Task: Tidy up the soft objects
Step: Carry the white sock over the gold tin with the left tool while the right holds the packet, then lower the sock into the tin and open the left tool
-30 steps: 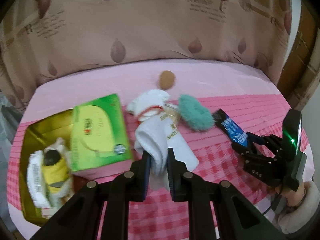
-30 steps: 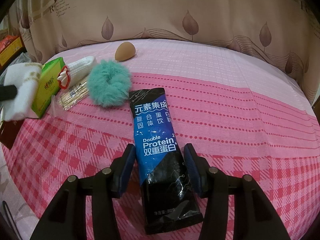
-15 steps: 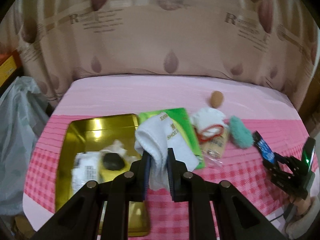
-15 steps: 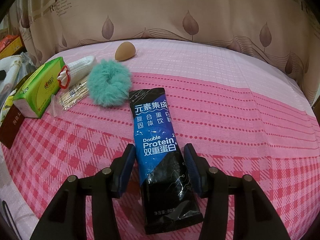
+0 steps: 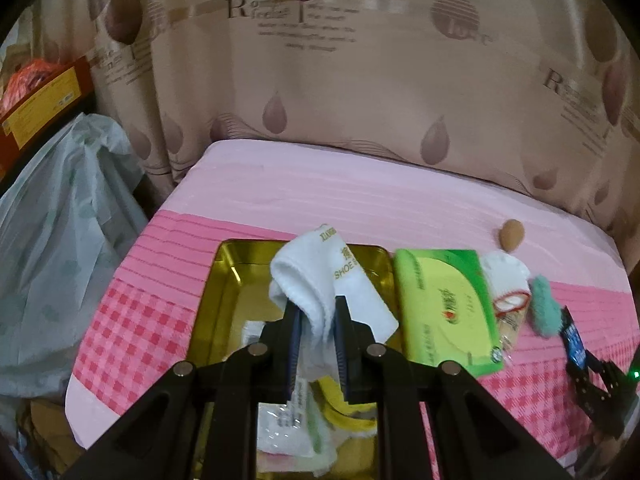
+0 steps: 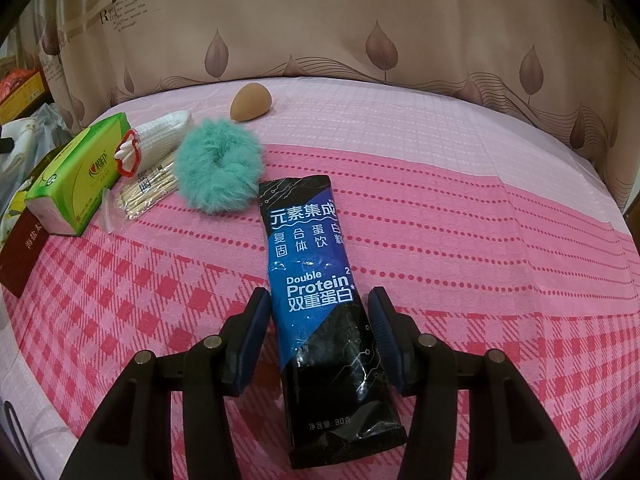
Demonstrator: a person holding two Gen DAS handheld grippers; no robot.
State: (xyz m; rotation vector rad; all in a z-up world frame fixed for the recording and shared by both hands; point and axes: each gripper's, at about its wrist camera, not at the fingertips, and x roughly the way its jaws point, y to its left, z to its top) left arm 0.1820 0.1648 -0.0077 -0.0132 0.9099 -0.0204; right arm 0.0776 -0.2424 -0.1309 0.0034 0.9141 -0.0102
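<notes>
My left gripper (image 5: 318, 320) is shut on a white cloth (image 5: 320, 276) printed with gold letters. The cloth hangs over the open gold tin (image 5: 236, 280), which holds a white packet (image 5: 280, 432) and a yellow item (image 5: 348, 420). My right gripper (image 6: 320, 304) stands open astride a blue and black protein packet (image 6: 316, 280) that lies flat on the pink checked cloth; its pads stay just off the packet's sides. In the left wrist view the right gripper (image 5: 600, 392) shows at the far right.
Right of the tin lie a green tissue pack (image 5: 444, 312), a cotton swab bundle (image 6: 160, 136), a bag of toothpicks (image 6: 148, 192), a teal fluffy scrunchie (image 6: 218, 164) and a beige egg-shaped sponge (image 6: 251, 102). A dark red box (image 6: 20, 256) and a plastic bag (image 5: 60, 240) sit at the left edge.
My left gripper has carried the white cloth leftward, from in front of the tissue pack to over the gold tin. The right gripper and the packet have not moved.
</notes>
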